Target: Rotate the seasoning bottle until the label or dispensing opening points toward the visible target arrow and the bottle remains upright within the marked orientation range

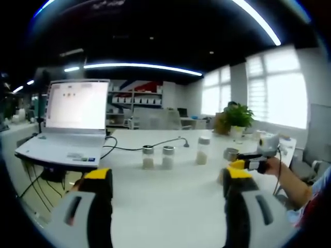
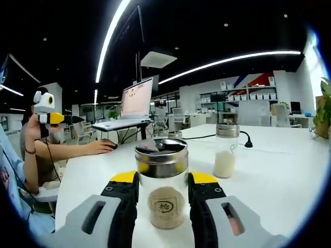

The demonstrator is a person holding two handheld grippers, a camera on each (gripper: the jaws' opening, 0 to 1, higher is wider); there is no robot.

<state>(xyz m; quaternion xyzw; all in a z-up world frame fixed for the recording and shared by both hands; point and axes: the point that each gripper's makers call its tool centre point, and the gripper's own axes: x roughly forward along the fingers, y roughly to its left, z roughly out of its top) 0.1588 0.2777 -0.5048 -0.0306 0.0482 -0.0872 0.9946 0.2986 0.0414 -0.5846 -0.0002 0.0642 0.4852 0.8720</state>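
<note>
White table (image 2: 289, 170) spread wide under everything, open laptop (image 1: 72, 121) at its far edge, potted plant (image 1: 238, 116) further back by the windows. In the right gripper view, seasoning bottle (image 2: 164, 183) standing upright dead centre between the yellow-tipped jaws of the right gripper (image 2: 163, 194), long axis vertical, metal lid on top, small round label facing the camera; jaws pressed against the glass on both sides, so judged clamped on the bottle, base on or just above the table, cannot tell which. Second jar (image 2: 226, 151) with pale contents just beyond and to the right, apart from the held one. Left gripper (image 1: 168, 194) in its own view hanging open over bare table, nothing between the jaws, three more jars in a loose row well ahead: two short ones (image 1: 148, 156) (image 1: 168, 157) close together, a taller one (image 1: 203, 150) apart to the right. Right gripper clearly the nearer one, already on the task bottle; coming move judged a twist about the vertical axis with the bottle kept upright. No target arrow or marked range made out in either view, so the amount of turn needed cannot be judged. Dispensing opening not readable on the lid. Label print too small to read. Bottle base hidden by the jaws.
</note>
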